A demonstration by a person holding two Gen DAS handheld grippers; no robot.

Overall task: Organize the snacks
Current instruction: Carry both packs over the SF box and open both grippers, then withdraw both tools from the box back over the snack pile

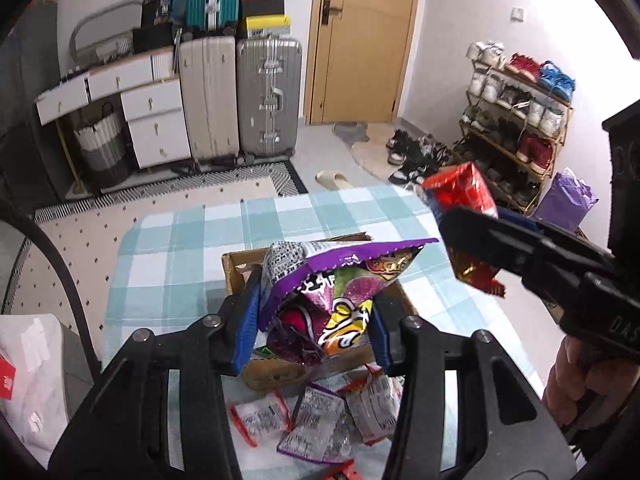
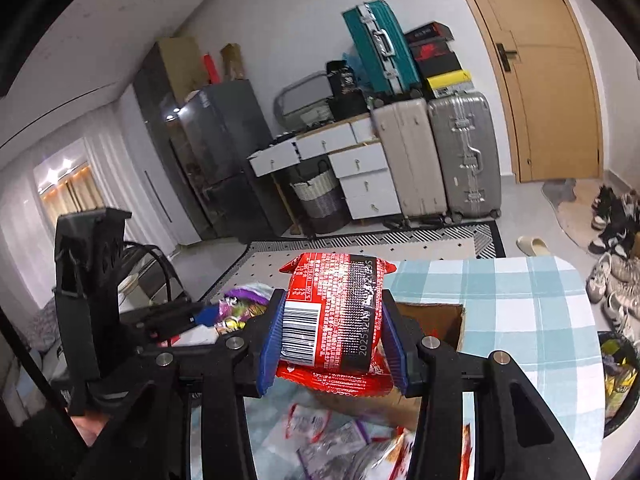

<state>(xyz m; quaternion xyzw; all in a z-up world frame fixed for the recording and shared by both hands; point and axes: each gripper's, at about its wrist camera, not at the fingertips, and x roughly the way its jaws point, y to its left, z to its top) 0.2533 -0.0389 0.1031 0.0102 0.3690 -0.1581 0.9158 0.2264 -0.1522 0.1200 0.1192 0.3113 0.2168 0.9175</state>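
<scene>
Snack packets are in both tongs. In the left wrist view the left tongs sit at lower centre of the frame, their blue pads clamped on either side of a purple snack bag, which hangs crumpled between them with its serrated top edge flaring toward the upper right. Directly behind and under that bag is an open cardboard box standing on the checked desk. At the bottom centre of the frame, nearer the camera than the box, a heap of small clear packets with red and purple edges lies on the desk.

In the right wrist view the right tongs fill the lower centre, pressed together on a red snack packet, whose barcode and printed back face the camera. The box's open mouth shows just to the right of that packet. In the left wrist view the same red packet appears at the right edge, held above the desk and to the right of the purple bag, apart from it, with a hand gripping the handle at lower right.

Farther back, suitcases stand against the wall at upper centre of that frame, beside a wooden door, and a shoe rack stands at the right.
</scene>
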